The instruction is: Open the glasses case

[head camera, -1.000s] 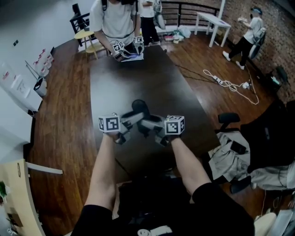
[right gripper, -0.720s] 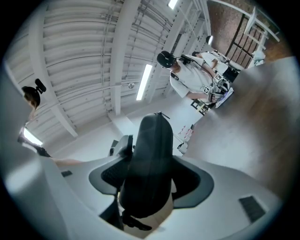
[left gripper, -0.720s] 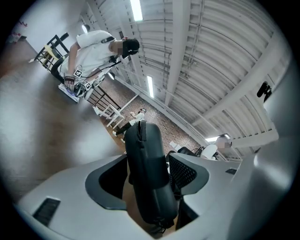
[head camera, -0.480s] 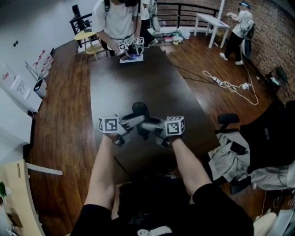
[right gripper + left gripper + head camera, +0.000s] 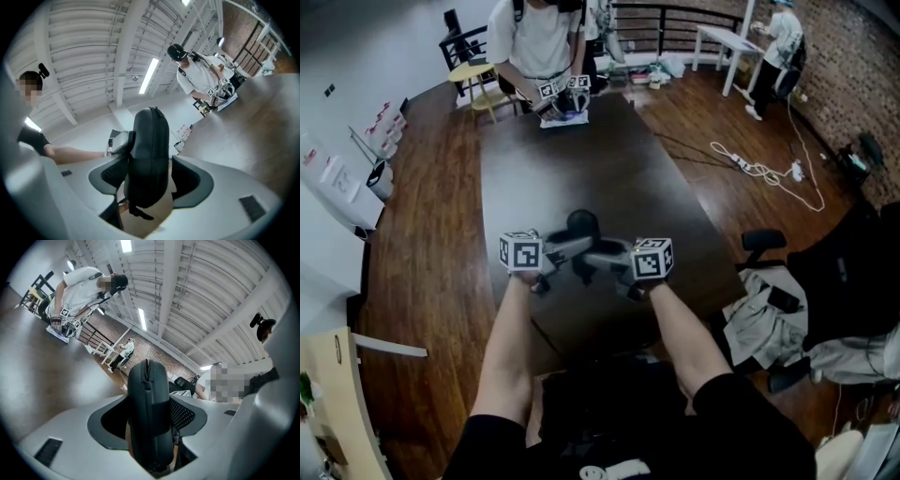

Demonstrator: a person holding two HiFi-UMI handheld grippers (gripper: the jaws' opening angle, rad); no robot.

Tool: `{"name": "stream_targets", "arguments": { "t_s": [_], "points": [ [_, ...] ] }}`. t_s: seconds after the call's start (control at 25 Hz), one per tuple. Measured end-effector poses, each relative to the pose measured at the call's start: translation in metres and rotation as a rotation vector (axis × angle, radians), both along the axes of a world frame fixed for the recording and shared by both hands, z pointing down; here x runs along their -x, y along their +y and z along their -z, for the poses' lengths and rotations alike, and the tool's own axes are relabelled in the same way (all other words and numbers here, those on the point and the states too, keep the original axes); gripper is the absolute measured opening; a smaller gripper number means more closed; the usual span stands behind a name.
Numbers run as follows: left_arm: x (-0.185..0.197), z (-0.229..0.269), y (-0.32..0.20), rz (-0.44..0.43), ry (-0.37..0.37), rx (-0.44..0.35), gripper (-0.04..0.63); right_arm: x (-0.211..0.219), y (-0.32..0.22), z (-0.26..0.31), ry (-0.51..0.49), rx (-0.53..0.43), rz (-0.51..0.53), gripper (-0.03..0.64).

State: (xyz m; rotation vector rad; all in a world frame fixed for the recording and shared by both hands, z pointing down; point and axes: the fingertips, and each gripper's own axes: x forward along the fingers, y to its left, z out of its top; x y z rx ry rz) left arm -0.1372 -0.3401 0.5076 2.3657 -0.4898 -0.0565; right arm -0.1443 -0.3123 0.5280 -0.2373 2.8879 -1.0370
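Barely anything has shifted since a second ago: the glasses case (image 5: 581, 225) stays upright and zipped shut between my two grippers, above the near half of the table (image 5: 581, 150). Jaws of my left gripper (image 5: 566, 249) have just been closing and now clamp one edge, zip (image 5: 146, 376) toward its camera. My right gripper (image 5: 602, 255) clamps the opposite edge. Both forearms (image 5: 511, 347) reach forward, grippers level, marker cubes (image 5: 521, 251) facing up.

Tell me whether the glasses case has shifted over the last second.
No. The glasses case stays above the same spot on the dark table, no nearer its far edge.
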Motion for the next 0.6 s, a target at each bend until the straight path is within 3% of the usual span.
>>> {"name": "stream_targets", "arguments": {
  "t_s": [0.08,0.16,0.28,0.36,0.48,0.6],
  "points": [
    [0.013,-0.003,-0.005,0.026,-0.038,-0.005,0.252,-0.015,-0.012,-0.002,0.025,-0.033,-0.080,0.285],
    [0.027,-0.015,-0.007,0.018,-0.129,0.001,0.252,-0.035,-0.036,-0.010,0.131,-0.101,-0.228,0.275],
    [0.034,-0.031,-0.004,-0.058,-0.347,-0.016,0.252,-0.048,-0.057,-0.018,0.543,-0.439,-0.382,0.225],
    [0.033,-0.038,-0.001,-0.121,-0.466,-0.020,0.252,-0.039,-0.051,-0.029,0.776,-0.648,-0.334,0.126],
    [0.027,-0.039,0.002,-0.207,-0.599,-0.031,0.252,-0.014,-0.034,-0.044,0.852,-0.746,-0.237,0.126],
    [0.021,-0.039,0.009,-0.284,-0.667,-0.006,0.252,-0.001,-0.030,-0.048,0.868,-0.741,-0.270,0.156]
  ]
}}
